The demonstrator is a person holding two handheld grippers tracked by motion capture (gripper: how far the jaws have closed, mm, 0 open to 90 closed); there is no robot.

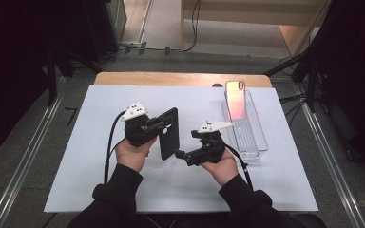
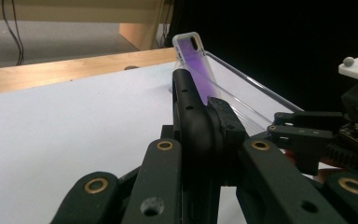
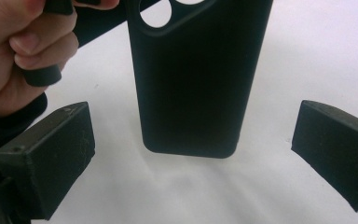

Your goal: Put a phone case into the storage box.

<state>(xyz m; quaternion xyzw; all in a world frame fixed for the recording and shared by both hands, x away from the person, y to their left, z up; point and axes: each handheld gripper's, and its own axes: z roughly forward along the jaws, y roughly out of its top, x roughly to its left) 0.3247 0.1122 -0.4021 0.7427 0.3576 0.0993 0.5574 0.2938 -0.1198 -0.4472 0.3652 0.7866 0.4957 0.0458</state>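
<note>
The flat black rubbery phone case is being gripped edgewise by the clenched left gripper, above the white table sheet. At its three o'clock, the right gripper is being held released, jaws spread, hand palm-up.

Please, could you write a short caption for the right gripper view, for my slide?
Open right gripper facing a black phone case held above the white table.

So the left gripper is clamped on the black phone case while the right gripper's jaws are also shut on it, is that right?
Not quite: the right gripper has its jaws open, either side of the black phone case without touching it, as the right gripper view shows. The left gripper is indeed clamped on it.
</note>
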